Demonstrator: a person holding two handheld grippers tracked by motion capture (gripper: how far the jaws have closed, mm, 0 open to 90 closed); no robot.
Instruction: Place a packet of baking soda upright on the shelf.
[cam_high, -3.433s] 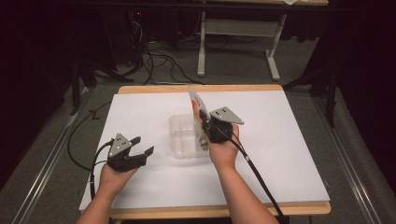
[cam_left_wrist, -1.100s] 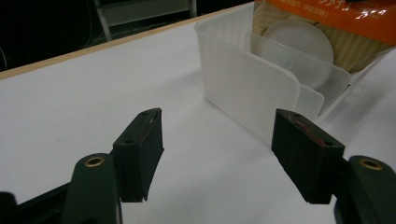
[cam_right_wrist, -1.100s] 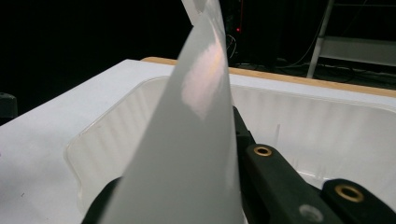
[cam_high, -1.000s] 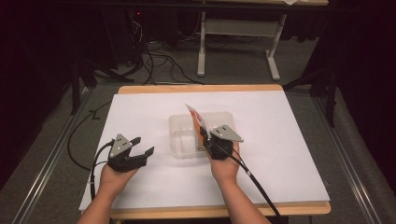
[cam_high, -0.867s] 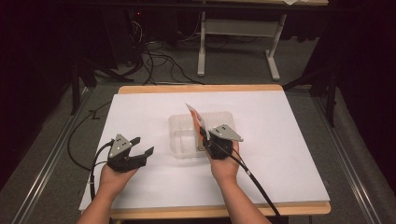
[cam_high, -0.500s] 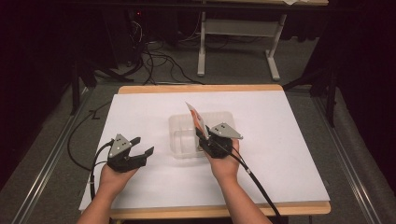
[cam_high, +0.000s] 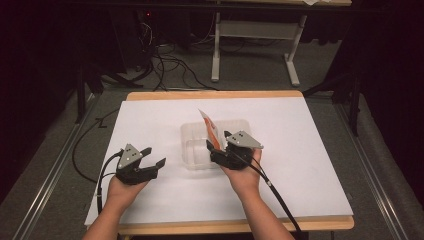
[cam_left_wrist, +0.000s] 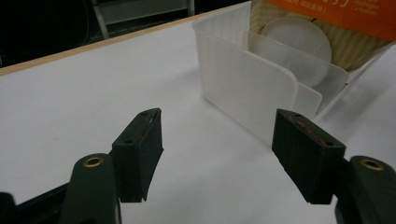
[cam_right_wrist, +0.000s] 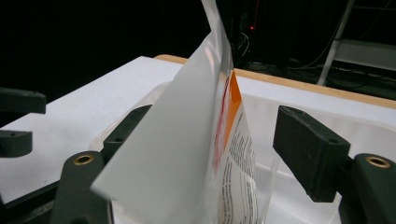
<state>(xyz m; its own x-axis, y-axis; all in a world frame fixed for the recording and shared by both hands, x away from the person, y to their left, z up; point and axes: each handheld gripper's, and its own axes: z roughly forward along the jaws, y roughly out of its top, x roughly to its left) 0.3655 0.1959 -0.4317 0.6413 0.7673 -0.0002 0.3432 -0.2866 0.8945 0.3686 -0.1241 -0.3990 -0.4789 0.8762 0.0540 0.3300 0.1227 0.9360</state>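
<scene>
My right tool (cam_high: 216, 148) is just opening wide, releasing the packet (cam_high: 210, 128); I am withdrawing slowly so it is staying inside the clear container (cam_high: 192, 150).

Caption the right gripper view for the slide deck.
Right tool, jaws just opened wide, straddles a flat white-and-orange printed packet standing tilted in the clear plastic bin.

The packet (cam_right_wrist: 219, 154) carries print, but little of it can be read. In the left gripper view its orange band shows pale lettering cut off at the top edge — one small word looks like "Hydrogen". In the right gripper view, rows of fine dark print run down its white face — too small to make out.
</scene>
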